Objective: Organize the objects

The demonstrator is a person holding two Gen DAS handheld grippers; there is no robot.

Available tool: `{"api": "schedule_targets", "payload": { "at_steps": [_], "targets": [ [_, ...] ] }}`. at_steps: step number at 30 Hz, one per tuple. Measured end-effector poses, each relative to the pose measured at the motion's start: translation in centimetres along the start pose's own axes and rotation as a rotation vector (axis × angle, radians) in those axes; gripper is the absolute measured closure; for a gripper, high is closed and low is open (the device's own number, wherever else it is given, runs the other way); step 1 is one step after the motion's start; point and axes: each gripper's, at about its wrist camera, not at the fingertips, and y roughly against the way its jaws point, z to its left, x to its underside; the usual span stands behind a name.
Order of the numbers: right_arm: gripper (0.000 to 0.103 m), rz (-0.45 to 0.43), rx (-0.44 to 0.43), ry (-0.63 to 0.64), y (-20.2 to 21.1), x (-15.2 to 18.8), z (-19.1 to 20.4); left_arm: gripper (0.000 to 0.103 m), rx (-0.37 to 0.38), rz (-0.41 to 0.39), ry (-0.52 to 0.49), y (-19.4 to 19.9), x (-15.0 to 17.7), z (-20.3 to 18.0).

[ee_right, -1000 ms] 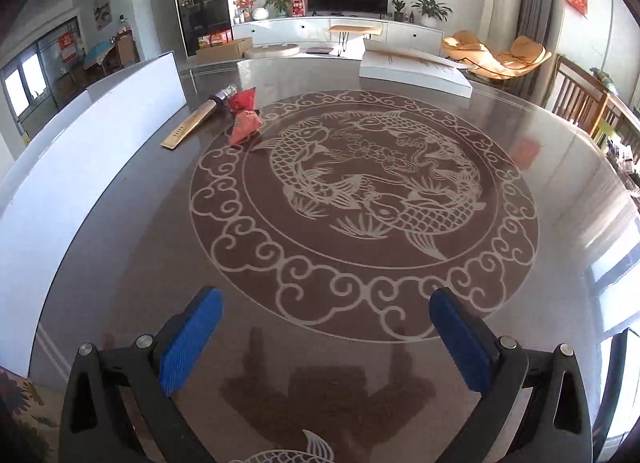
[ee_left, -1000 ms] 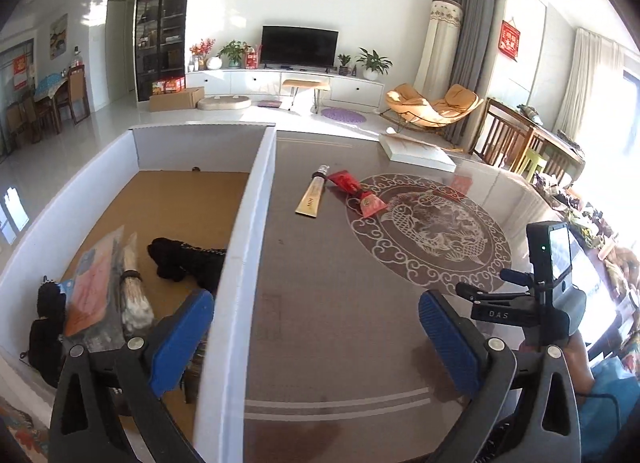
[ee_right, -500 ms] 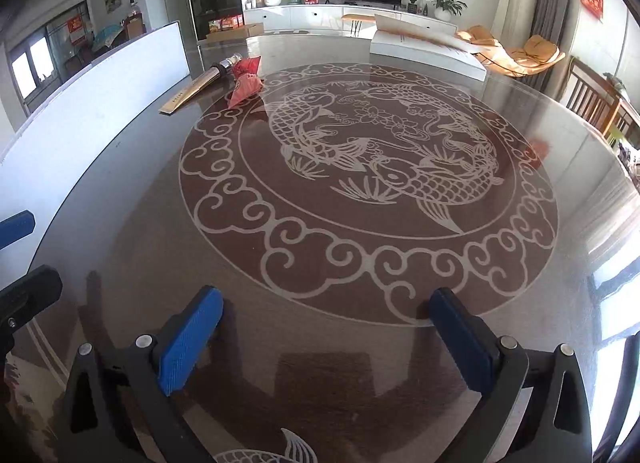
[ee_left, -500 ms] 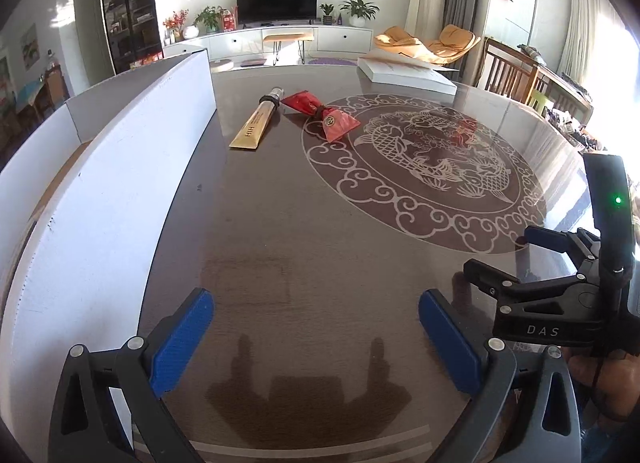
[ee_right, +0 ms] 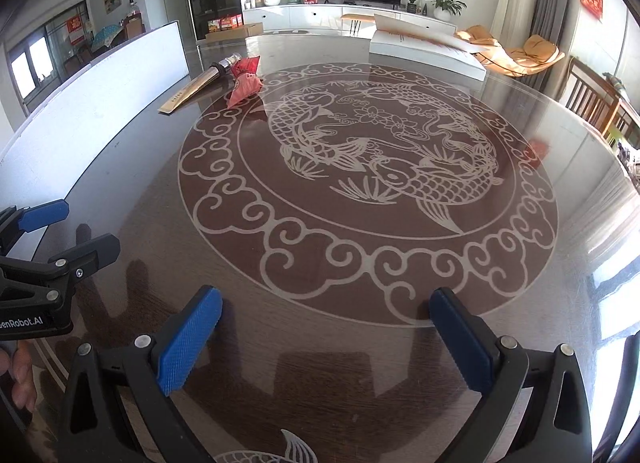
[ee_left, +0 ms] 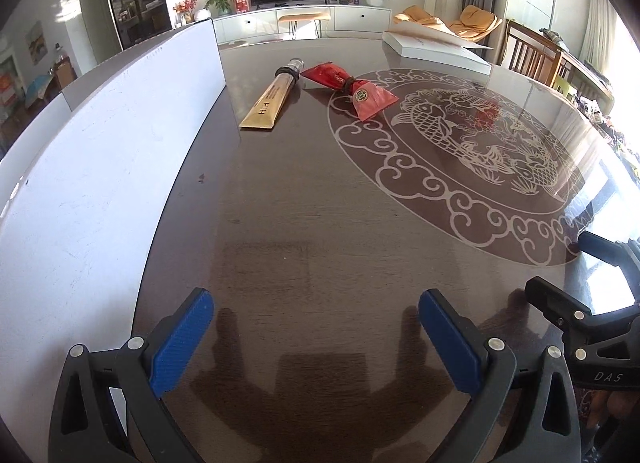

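A long gold tube (ee_left: 273, 101) (ee_right: 195, 87) lies on the dark table beside the white box wall (ee_left: 100, 167) (ee_right: 100, 103). Just right of it lies a red packet (ee_left: 352, 89) (ee_right: 245, 79) tied at its middle. My left gripper (ee_left: 316, 337) hovers open low over the near table, far short of both objects, with nothing between its blue pads. My right gripper (ee_right: 326, 339) is open and empty too, near the front edge of the fish pattern. In the right wrist view the left gripper (ee_right: 60, 231) shows at the left edge.
The white box wall runs along the table's left side. A flat white box (ee_left: 436, 49) (ee_right: 424, 49) sits at the far end. A round carp design (ee_right: 368, 183) covers the table centre. Wooden chairs (ee_left: 532, 51) stand at the right. A person's fingers (ee_right: 16, 375) show lower left.
My left gripper has swung right out of the white box and dropped low over the table. The box contents have left view. The right gripper shifted a little left and forward.
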Motion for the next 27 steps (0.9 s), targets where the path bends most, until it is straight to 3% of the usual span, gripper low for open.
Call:
{"api": "schedule_targets", "payload": {
  "at_steps": [6,12,19,25,26,27],
  "targets": [
    [0.0,0.0,0.0,0.0,0.0,0.0,0.0,0.0,-0.029,0.004,0.004,-1.2,-1.3,0.8],
    [0.0,0.022,-0.033,0.041,-1.0,-1.5,0.4,0.0,0.021,0.0,0.028,-2.0,-1.9,2.0],
    [0.001,0.045,-0.134,0.1,-7.2,-10.7,3.1,0.0,0.013,-0.014,0.036,-1.9,-1.7,1.9],
    [0.007,0.017,-0.128,0.198,-11.6,-18.6,7.8,0.0,0.015,-0.013,0.037,-1.9,-1.6,1.9],
    [0.01,0.02,-0.131,0.206,-12.2,-19.3,8.3,0.0,0.015,-0.013,0.037,-1.9,-1.6,1.9],
    [0.027,0.033,-0.141,0.21,-12.9,-19.8,8.5,0.0,0.015,-0.013,0.037,-1.9,-1.6,1.9]
  ]
}}
